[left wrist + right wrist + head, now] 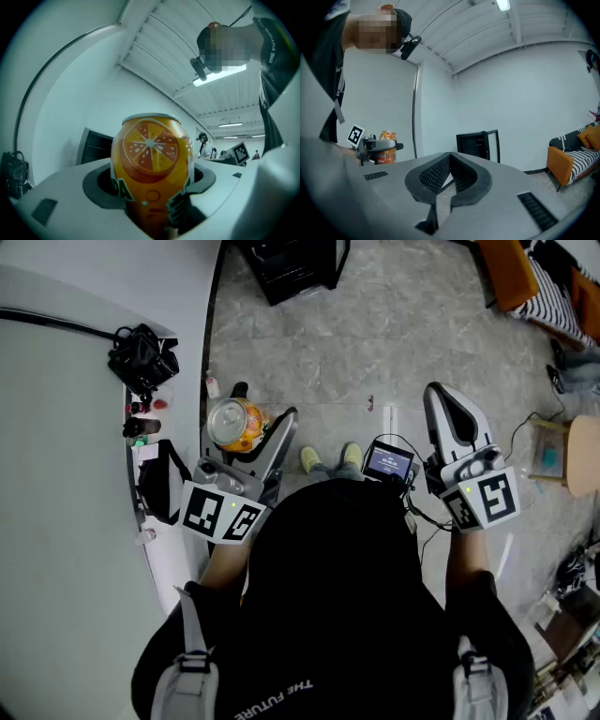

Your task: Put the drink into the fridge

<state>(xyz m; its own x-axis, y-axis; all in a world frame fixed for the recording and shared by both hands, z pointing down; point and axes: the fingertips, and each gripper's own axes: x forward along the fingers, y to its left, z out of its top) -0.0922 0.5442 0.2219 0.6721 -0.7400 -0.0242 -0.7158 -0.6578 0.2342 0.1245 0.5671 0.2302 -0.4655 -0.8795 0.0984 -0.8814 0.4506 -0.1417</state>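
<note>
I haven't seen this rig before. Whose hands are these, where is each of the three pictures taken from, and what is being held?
There is no robot here: a person in a black shirt holds a two-jaw gripper in each hand. The head view looks down from a camera on the person's head. The other two come from cameras riding on the grippers, looking along their jaws. The left gripper is closed on an orange can, held upright. The right gripper is shut with nothing in it. Its view shows a small black fridge, door open, standing by the wall. At the head view's left, a white table bears a black bag and some small items.
</note>
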